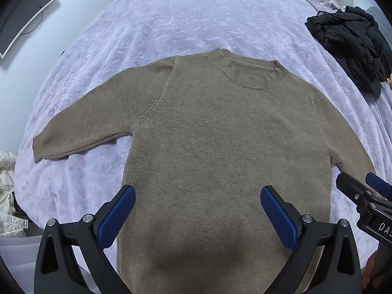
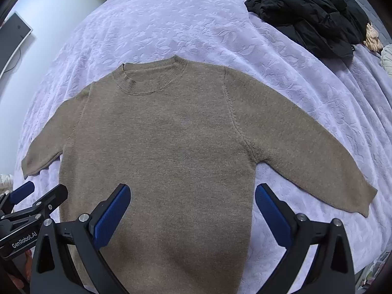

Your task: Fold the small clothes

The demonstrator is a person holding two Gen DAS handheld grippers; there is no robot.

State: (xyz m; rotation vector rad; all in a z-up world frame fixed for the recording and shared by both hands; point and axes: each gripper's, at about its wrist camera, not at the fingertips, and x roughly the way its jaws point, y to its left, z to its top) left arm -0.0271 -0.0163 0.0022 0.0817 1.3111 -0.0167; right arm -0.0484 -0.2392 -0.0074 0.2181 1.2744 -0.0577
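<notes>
A small brown knit sweater [image 1: 208, 134] lies flat and face up on the bed, collar away from me and both sleeves spread out; it also shows in the right wrist view [image 2: 171, 142]. My left gripper [image 1: 197, 210] is open and empty, hovering above the sweater's lower body. My right gripper [image 2: 192, 210] is open and empty, above the lower right side of the body, with its right finger over the bedspread. Each gripper shows at the edge of the other's view: the right one [image 1: 362, 191] and the left one [image 2: 36, 198].
The bed has a lilac embossed bedspread [image 1: 183, 19]. A black puffer jacket [image 1: 352, 44] lies at the far right of the bed, also in the right wrist view [image 2: 308, 12]. A monitor [image 1: 22, 12] stands on the left. White fabric [image 1: 7, 196] lies beside the bed at left.
</notes>
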